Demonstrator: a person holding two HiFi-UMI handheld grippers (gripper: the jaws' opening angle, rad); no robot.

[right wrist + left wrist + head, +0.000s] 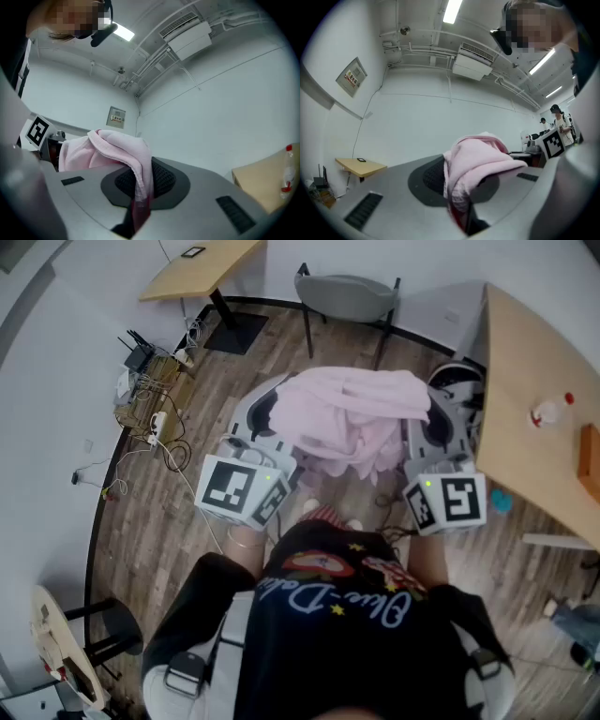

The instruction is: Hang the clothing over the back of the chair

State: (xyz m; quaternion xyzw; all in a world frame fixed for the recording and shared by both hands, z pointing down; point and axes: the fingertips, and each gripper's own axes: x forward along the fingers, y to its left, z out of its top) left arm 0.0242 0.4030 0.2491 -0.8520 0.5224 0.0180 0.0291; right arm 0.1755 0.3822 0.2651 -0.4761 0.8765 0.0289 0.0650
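A pink garment (352, 418) hangs bunched between my two grippers, in front of the person's chest and above the wood floor. My left gripper (272, 409) is shut on the garment's left side; in the left gripper view the pink cloth (476, 166) is pinched in the gripper (461, 208) and folds over the jaws. My right gripper (439, 409) is shut on the right side, and there too the cloth (119, 150) is clamped in the gripper (138, 206). A grey chair (347, 294) stands farther ahead by the wall, apart from the garment.
A wooden table (534, 465) with a small bottle (551, 412) runs along the right. A smaller wooden table (197, 268) stands at the far left. Cables and a router (150, 390) lie on the floor at left. A round stool (56, 643) sits near left.
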